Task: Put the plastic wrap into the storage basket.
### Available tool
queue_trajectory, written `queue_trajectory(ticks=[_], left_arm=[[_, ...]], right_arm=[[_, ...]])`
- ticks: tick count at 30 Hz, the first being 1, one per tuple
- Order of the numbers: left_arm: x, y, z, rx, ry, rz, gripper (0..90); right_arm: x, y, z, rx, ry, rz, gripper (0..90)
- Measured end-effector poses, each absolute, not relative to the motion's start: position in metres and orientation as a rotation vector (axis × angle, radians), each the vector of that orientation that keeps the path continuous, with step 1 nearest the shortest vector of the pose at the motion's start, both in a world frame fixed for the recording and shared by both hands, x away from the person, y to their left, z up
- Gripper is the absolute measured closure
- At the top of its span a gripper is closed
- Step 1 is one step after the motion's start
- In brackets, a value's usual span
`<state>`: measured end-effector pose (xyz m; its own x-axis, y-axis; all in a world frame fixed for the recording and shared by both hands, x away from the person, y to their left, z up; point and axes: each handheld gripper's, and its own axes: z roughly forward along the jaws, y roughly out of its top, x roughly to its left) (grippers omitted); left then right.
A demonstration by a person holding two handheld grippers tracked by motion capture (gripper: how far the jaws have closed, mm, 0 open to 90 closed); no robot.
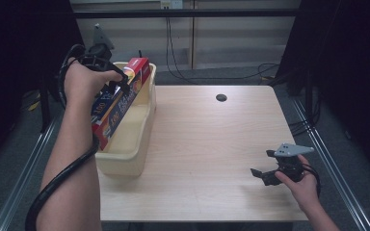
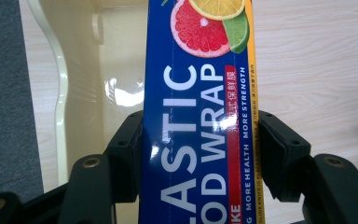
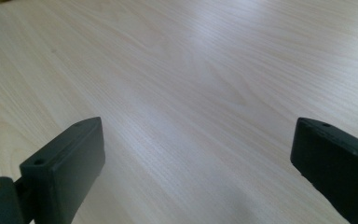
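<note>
At the worktop's (image 1: 212, 144) left edge: a cream tub (image 1: 130, 161) stands with one long wall along that edge.
Carried item: plastic-wrap box (image 1: 120, 103), long and blue, tilted over the tub, its low end towards the near wall.
Left gripper (image 2: 200, 154): jaws clamped on the box's two long sides.
Right gripper (image 1: 262, 175): idle near the front right corner, jaws wide apart, holding nothing.
Step in hand: probably moving the box between tub and worktop; which way cannot be told.
Next move: keep the box level and clear of the rim.
</note>
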<state>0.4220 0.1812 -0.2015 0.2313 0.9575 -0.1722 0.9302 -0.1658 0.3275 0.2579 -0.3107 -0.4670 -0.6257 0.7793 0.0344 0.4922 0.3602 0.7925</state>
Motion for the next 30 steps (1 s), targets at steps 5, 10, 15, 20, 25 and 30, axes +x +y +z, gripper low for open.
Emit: queue_trajectory(ticks=[5, 10, 15, 20, 25, 30], left_arm=[[0.419, 0.187, -0.203, 2.146, 1.748, 0.115, 41.0], [0.416, 0.191, -0.204, 2.143, 1.755, 0.124, 41.1], [0.414, 0.196, -0.208, 2.129, 1.776, 0.136, 41.0], [0.412, 0.199, -0.213, 2.111, 1.798, 0.128, 41.0], [0.412, 0.202, -0.218, 2.104, 1.815, 0.135, 41.0], [0.411, 0.203, -0.222, 2.101, 1.836, 0.139, 41.0]], right_arm=[[0.258, -0.309, -0.467, 1.115, 2.279, 1.142, 2.7], [0.258, -0.309, -0.466, 1.108, 2.281, 1.142, 2.7], [0.259, -0.308, -0.466, 1.108, 2.284, 1.149, 2.7], [0.26, -0.307, -0.466, 1.108, 2.291, 1.142, 2.8], [0.262, -0.305, -0.467, 1.099, 2.294, 1.151, 2.8], [0.264, -0.303, -0.467, 1.096, 2.304, 1.158, 2.8]])
